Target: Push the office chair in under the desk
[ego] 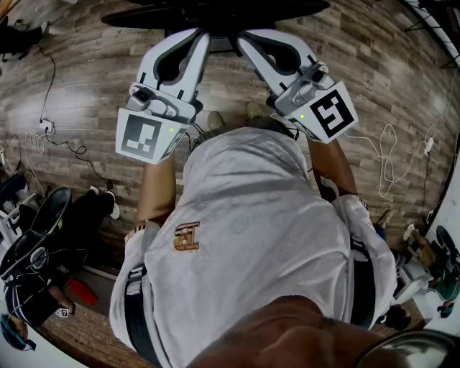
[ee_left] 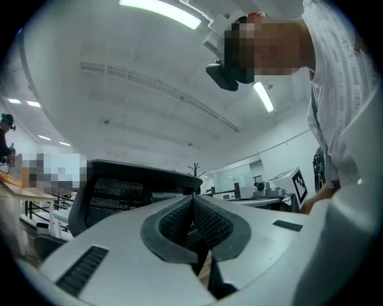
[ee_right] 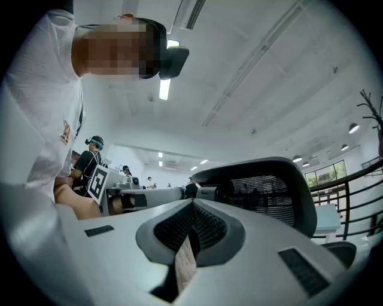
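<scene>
Office chair [ee_right: 269, 197] has a black mesh back, solid rim.

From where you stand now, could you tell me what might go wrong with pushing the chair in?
Both the left gripper and right gripper are shut, so they can only press on the chair back; they might slip off its rim. Loose cables lie on the floor and could snag the chair.

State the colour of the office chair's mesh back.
The office chair's back is black, clearest in the right gripper view.
</scene>
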{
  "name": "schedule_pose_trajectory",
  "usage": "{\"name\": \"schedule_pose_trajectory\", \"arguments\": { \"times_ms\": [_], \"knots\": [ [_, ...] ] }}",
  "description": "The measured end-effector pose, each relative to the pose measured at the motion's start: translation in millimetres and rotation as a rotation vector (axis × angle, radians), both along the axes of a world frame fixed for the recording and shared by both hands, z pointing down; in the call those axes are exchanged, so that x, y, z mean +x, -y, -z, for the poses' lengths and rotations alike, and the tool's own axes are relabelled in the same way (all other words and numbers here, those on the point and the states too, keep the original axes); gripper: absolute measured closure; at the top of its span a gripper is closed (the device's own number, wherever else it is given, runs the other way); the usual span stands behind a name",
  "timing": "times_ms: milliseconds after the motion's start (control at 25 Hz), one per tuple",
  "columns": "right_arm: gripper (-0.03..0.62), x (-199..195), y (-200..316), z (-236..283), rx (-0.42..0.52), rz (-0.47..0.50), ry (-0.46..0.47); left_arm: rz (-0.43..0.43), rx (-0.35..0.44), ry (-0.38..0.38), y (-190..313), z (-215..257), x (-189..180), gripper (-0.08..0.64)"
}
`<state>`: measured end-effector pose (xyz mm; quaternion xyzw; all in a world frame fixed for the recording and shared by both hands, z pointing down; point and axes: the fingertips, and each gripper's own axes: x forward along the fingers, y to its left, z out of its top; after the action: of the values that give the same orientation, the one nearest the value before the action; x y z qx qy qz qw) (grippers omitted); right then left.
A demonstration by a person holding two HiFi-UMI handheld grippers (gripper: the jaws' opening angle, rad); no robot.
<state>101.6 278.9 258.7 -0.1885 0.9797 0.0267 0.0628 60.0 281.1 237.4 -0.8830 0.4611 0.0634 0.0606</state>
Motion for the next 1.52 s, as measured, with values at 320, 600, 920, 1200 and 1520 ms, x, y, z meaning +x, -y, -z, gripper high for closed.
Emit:
{"name": "schedule_pose_trajectory", "arguments": {
  "times_ms": [320,600,920,1200,1520],
  "knots": [
    [0.558,-1,-8,5,-0.007,0.034,0.015,-0.008,-0.001,0.01,-6,-2,0,0.541],
    [0.555,7,3,3,-0.011,0.014,0.01,-0.011,-0.001,0.014,-2,-3,-3,0.54],
    [0.555,14,12,-6,-0.002,-0.007,-0.048,0.015,0.001,0.05,-1,-8,-23,0.54],
    [0.549,23,24,-8,0.03,-0.028,-0.116,0.018,-0.007,0.127,4,-13,-41,0.496],
    [0.419,32,35,-14,0.049,-0.035,-0.21,0.019,-0.034,0.3,10,-22,-61,0.414]
  ]
}}
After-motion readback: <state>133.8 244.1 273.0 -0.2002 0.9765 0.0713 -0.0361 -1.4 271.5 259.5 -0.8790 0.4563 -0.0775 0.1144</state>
